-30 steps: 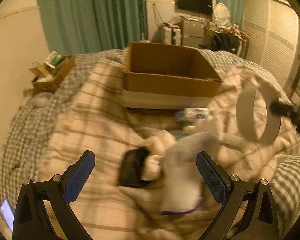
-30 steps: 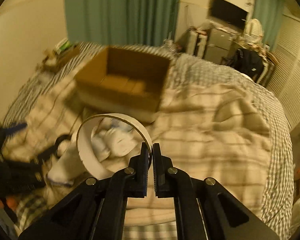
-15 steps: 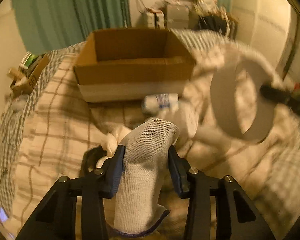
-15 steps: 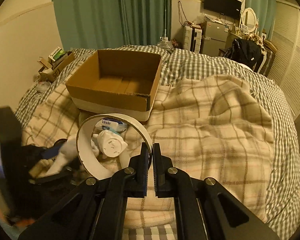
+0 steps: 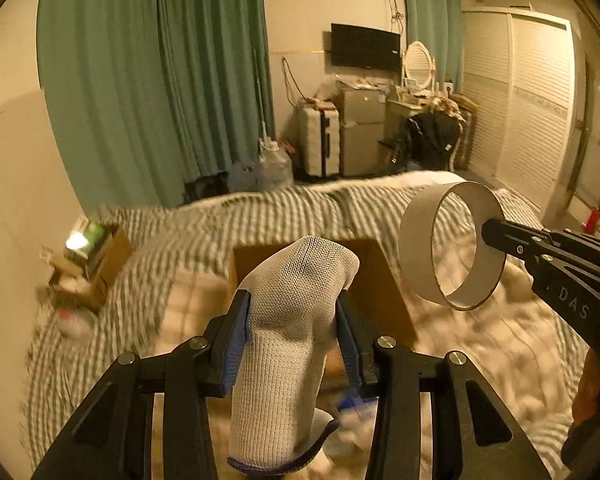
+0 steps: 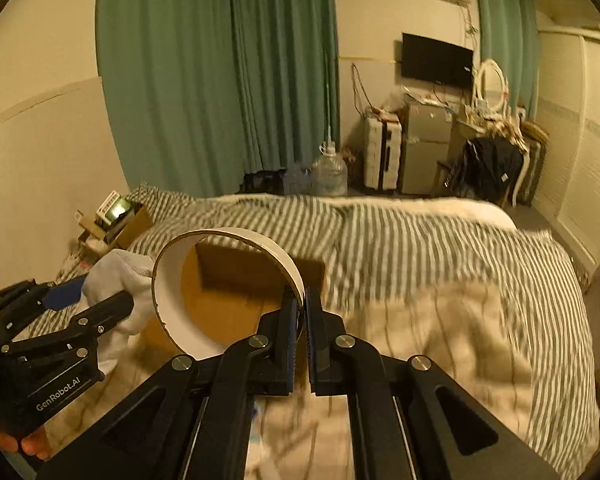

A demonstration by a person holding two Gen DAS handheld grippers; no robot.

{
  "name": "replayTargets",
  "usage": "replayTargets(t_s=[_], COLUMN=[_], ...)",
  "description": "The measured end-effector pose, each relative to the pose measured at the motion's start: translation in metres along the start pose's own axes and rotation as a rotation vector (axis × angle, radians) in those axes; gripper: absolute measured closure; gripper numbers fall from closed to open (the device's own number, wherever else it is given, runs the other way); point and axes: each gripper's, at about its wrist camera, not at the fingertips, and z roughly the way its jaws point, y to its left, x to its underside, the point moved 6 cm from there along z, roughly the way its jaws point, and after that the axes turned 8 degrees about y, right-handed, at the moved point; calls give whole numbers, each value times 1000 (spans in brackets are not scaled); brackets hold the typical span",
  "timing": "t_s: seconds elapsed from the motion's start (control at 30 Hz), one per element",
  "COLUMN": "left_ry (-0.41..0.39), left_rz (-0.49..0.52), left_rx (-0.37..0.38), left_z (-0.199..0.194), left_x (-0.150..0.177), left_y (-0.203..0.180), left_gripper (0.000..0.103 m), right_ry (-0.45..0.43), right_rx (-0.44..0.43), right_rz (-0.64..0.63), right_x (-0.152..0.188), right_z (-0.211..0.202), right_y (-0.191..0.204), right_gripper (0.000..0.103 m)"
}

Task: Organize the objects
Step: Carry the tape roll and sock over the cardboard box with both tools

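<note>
Knit white glove [image 5: 292, 320] in left gripper [image 5: 292, 334], cardboard ring [image 6: 220, 292] in right gripper [image 6: 302, 320].

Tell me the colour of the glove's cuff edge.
Dark blue trim on the glove, clearest in the left wrist view.

One glove [image 5: 292, 328], one ring [image 5: 452, 246], two boxes [image 5: 380, 280].

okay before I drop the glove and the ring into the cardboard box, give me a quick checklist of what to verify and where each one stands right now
1. Left gripper clamped on the white glove: ok.
2. Right gripper pinching the ring's wall: ok.
3. Cardboard box open on top: ok.
4. Ring above the box opening: looks so in the right wrist view, cannot tell for certain.
5. Glove above the opening: cannot tell, it hides the box.
6. Grippers apart from each other: ok.
</note>
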Motion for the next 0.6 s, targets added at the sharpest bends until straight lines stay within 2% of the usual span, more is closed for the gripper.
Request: replayTargets(t_s=[0.1,0.2,0.43,0.6], left_ry=[14,50,171,180], left_rz=[-20,-39,-50,-57], left_rx=[20,36,69,72], left_z=[26,57,129,154], left_x=[-15,-12,14,20], left_y=[7,11,10,13], left_gripper=[60,60,60,58], right_ry=[6,48,143,187], right_rx=[17,10,-27,-49], right_rz=[-21,-32,-27,-16], right_x=[-21,-24,4,19], right_z=[29,69,153,188], right_y=[2,3,-1,-6], right_gripper=[99,99,99,98])
